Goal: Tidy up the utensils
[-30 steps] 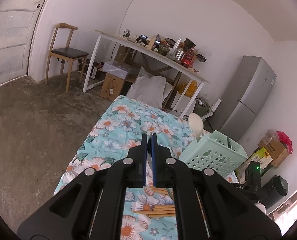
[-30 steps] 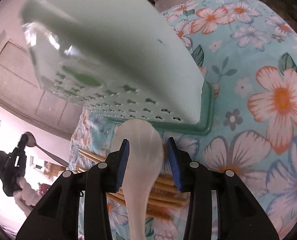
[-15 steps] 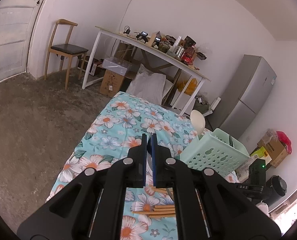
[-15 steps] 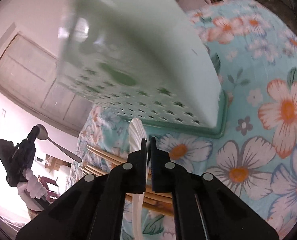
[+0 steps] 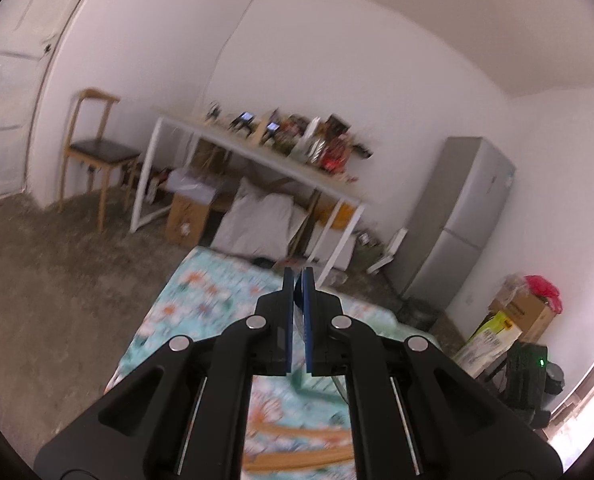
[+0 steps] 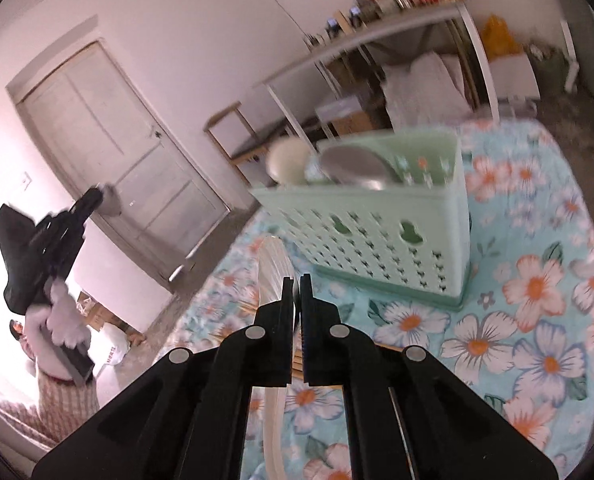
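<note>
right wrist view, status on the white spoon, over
Right gripper shut on white spoon. Left gripper shut on metal spoon, blurred. Basket ahead, two utensils in it; nothing in the way.

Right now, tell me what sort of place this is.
Probably a plain room in a home, used for living and storage. A tall grey refrigerator stands by the white wall, a wooden chair with a dark seat near a white cluttered table, and a pale green perforated plastic utensil basket sits on a floral cloth.
</note>
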The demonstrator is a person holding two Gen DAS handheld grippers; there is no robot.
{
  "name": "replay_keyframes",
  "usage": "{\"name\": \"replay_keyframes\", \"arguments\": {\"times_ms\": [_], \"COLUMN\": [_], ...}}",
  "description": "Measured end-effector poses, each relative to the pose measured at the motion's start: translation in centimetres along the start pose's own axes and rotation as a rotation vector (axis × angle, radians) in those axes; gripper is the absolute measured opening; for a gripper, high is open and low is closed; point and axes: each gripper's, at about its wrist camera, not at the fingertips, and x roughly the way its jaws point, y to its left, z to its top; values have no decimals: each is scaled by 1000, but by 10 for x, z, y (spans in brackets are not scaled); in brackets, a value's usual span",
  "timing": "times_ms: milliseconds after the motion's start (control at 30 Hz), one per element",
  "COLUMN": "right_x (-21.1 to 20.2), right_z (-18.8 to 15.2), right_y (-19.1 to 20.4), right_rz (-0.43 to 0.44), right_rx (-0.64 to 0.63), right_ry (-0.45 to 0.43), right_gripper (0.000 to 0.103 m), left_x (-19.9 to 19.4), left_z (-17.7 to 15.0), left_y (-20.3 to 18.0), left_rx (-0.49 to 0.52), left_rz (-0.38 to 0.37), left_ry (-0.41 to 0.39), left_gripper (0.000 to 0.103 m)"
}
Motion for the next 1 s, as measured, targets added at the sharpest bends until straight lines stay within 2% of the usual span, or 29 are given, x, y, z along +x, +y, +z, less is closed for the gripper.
{"name": "replay_keyframes", "arguments": {"times_ms": [133, 333, 567, 733, 833, 1000], "right_x": [-35, -65, -88, -93, -94, -94], "right_z": [5, 10, 17, 16, 16, 19], "right_y": [12, 12, -1, -13, -22, -29], "right_rz": [11, 24, 16, -8, -18, -25], "right_rx": [-34, -53, -59, -40, -20, -6], "right_ry": [-67, -140, -188, -196, -196, -202], "right_gripper": [3, 3, 3, 3, 3, 3], "left_x": [13, 60, 126, 157, 171, 172], "left_z": [21, 28, 8, -12, -21, -24], "left_y": [-24, -48, -64, -59, -51, -41], "left_rx": [26, 71, 136, 116, 77, 23], "left_rz": [-55, -56, -9, -3, -35, -84], "left_ry": [-67, -81, -20, 73, 125, 134], "left_gripper": [3, 3, 3, 5, 5, 22]}}
